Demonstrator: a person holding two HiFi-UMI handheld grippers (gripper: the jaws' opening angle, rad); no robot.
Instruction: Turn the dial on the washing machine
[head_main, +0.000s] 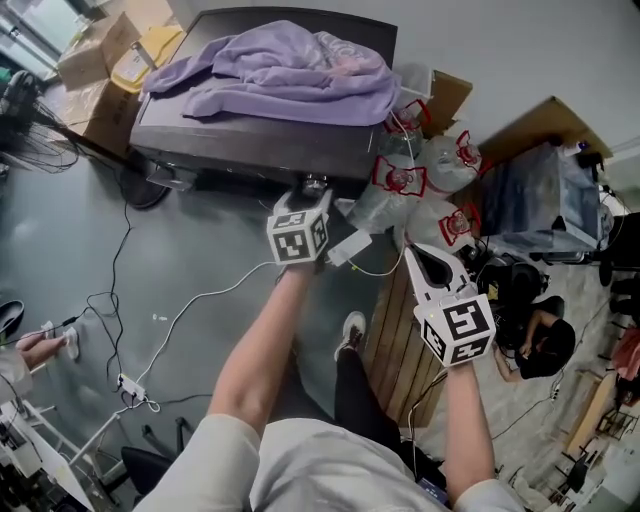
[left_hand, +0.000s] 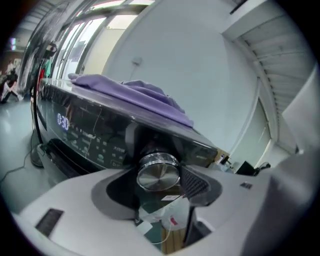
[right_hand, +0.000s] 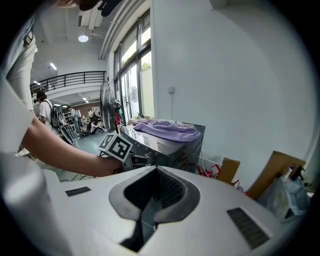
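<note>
The dark washing machine (head_main: 250, 150) stands ahead with its control panel (left_hand: 90, 135) facing me. Its chrome dial (left_hand: 159, 172) sits between the jaws of my left gripper (left_hand: 160, 176), with the ribbed pads (left_hand: 196, 183) against its sides. In the head view the left gripper (head_main: 306, 200) reaches the dial (head_main: 313, 185) under its marker cube. My right gripper (head_main: 412, 254) hangs lower and to the right, away from the machine, shut on nothing. Its jaws (right_hand: 156, 171) meet at the tip.
A purple garment (head_main: 290, 70) lies on the machine's lid. Plastic bags with red print (head_main: 420, 180) crowd its right side, beside a wooden pallet (head_main: 395, 350). Cardboard boxes (head_main: 100, 60) stand at the left. Cables (head_main: 120, 300) and a power strip (head_main: 130, 385) lie on the floor.
</note>
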